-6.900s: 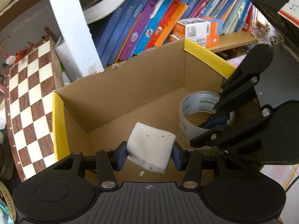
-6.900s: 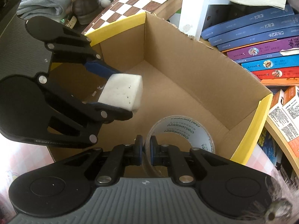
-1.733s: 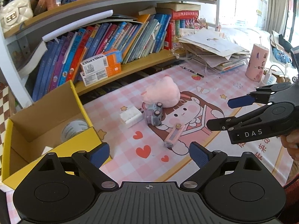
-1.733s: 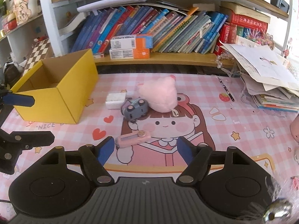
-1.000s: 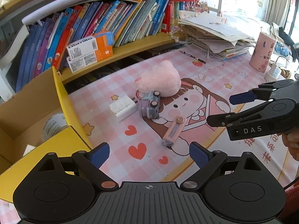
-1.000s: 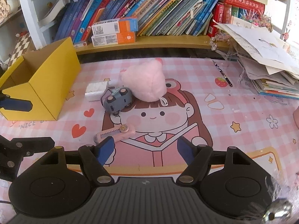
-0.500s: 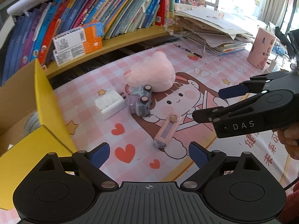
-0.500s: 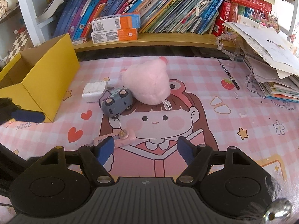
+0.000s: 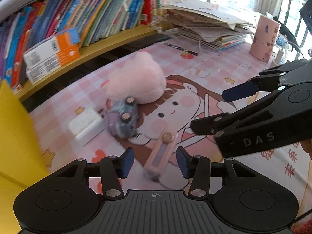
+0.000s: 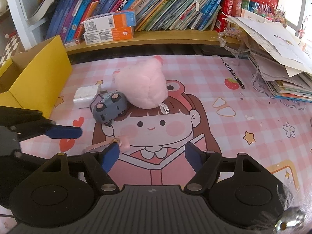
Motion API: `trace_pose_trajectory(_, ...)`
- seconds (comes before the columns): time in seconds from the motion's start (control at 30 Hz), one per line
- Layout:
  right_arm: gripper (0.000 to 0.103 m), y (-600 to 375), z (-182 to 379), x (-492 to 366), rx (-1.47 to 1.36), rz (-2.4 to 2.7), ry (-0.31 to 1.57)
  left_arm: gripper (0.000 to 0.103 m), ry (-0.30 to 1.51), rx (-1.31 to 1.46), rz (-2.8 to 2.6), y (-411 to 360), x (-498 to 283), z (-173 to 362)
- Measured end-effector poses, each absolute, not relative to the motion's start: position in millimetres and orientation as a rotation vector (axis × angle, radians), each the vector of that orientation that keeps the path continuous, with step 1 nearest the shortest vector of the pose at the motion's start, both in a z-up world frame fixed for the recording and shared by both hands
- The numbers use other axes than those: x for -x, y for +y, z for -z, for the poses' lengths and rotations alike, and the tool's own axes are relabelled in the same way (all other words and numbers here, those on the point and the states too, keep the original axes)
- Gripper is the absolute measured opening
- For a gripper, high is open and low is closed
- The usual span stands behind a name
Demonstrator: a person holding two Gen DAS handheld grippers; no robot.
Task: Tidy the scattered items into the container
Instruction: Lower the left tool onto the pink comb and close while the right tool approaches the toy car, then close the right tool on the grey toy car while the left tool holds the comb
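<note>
**Left hand-held gripper closes in around the pink cutter**

Lowered since a second ago, the left hand-held gripper (image 9: 155, 161) now straddles the pink utility knife (image 9: 160, 154); its jaws have just been narrowing, pads not yet touching it. Beyond the knife lie the grey toy car (image 9: 123, 120), white charger (image 9: 85, 124) and pink plush (image 9: 137, 79). Left of it stands the yellow box (image 9: 17, 132). To its right the right hand-held gripper (image 10: 152, 157) hangs spread and empty over the worktop (image 10: 243, 117).

The yellow box (image 9: 17, 136) runs off the left edge, its inside unseen. The pink cutter (image 10: 109, 145) is half hidden behind the right claw (image 10: 152, 156). The toy car (image 9: 122, 119) is smeared.
</note>
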State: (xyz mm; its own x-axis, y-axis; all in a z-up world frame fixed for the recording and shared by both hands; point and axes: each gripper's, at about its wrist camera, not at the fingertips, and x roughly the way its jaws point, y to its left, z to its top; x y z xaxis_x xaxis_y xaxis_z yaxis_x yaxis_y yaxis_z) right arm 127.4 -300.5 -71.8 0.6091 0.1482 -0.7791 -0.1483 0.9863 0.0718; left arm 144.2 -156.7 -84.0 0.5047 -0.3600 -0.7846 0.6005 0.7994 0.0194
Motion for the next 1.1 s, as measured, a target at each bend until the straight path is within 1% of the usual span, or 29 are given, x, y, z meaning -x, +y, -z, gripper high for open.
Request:
trace_pose_trajectory(0.07,0.073,-301,73,-129,0.0,-0.17,0.901,0.045,0.86,-0.319,0.607,-163,-147,87)
trace_pose_trajectory(0.13,0.073,-301,73,-131,0.0,-0.17,0.901,0.042,0.858,-0.331,0.621,-169,-149,91)
trace_pose_trajectory(0.5,0.073,-304,77,-141,-0.004,-0.165,0.911,0.039,0.874,-0.343,0.639,-180,-160,103)
trace_pose_trajectory(0.63,0.073,-303,79,-145,0.0,-0.168,0.914,0.031,0.885,-0.338,0.643,-179,-163,106)
trace_pose_trajectory(0.8,0.073,-300,80,-151,0.002,-0.177,0.909,0.029,0.88,-0.34,0.645,-178,-163,106)
trace_pose_trajectory(0.93,0.073,-296,80,-159,-0.003,-0.189,0.905,0.023,0.878,-0.352,0.642,-178,-162,106)
trace_pose_trajectory(1.1,0.073,-291,77,-167,-0.009,-0.214,0.895,0.023,0.893,-0.337,0.63,-169,-161,105)
